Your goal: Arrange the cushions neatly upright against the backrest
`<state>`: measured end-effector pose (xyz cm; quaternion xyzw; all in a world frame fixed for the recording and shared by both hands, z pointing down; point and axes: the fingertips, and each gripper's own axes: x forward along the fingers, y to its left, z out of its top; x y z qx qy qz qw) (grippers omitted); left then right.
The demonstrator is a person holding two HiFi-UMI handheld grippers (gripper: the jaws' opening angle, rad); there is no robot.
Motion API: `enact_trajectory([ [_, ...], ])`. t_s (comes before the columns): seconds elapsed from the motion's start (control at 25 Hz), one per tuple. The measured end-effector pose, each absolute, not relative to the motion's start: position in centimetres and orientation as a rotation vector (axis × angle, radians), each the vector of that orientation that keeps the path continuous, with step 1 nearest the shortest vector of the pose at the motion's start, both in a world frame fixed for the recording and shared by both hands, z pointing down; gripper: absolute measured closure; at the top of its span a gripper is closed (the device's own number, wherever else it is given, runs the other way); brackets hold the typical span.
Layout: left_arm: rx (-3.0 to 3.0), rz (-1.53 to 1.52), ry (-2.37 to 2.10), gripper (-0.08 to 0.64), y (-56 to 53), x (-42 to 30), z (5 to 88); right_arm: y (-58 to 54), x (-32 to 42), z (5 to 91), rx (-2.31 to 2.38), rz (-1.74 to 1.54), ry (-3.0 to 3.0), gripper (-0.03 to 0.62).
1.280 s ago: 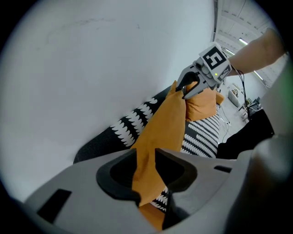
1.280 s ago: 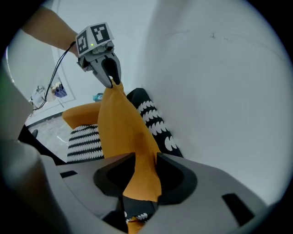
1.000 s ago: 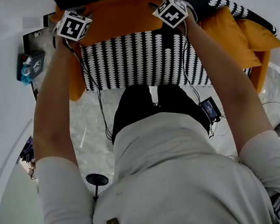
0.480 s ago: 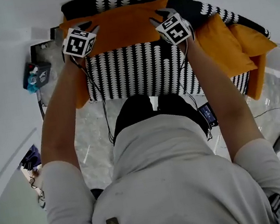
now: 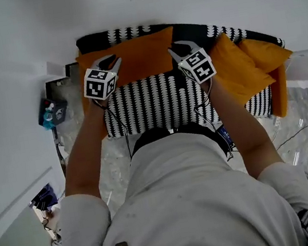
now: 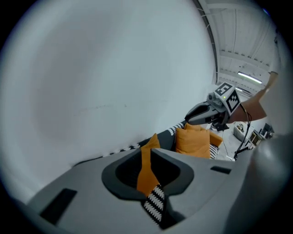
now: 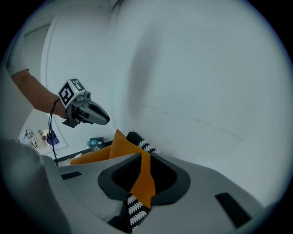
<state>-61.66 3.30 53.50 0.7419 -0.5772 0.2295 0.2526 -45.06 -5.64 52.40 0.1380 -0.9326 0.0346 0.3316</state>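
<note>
The orange cushion stands against the sofa's backrest, just ahead of and below both tongs, reaching from one to the other. We hold the left tongs and right tongs clear of it. Their jaws have just been closing to a narrow gap and clamp nothing. The other cushions lie beyond the right tongs.

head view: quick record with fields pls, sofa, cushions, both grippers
sofa: black-and-white patterned
long orange cushion: stands along the backrest, not gripped
other orange cushions: lean at the sofa's right end in the head view
left gripper: above the long cushion, jaws have just been closing, narrow gap, nothing held
right gripper: same
</note>
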Motion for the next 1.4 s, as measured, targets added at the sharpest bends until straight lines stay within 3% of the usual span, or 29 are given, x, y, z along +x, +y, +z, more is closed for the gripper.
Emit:
enact_trajectory([
  [0.48,2.155,0.487,-1.677,0.551,4.8,-55.4,44.8,-2.0,-42.0,43.5,0.418,0.052,-2.617,0.565],
  [0.88,2.219,0.478,-1.647,0.551,3.6,-53.1,43.1,-3.3,-38.6,41.6,0.514,0.077,-2.643,0.565],
  [1.4,2.344,0.493,-1.484,0.551,0.1,-37.9,41.6,-3.7,-25.6,39.9,0.628,0.121,-2.685,0.565],
])
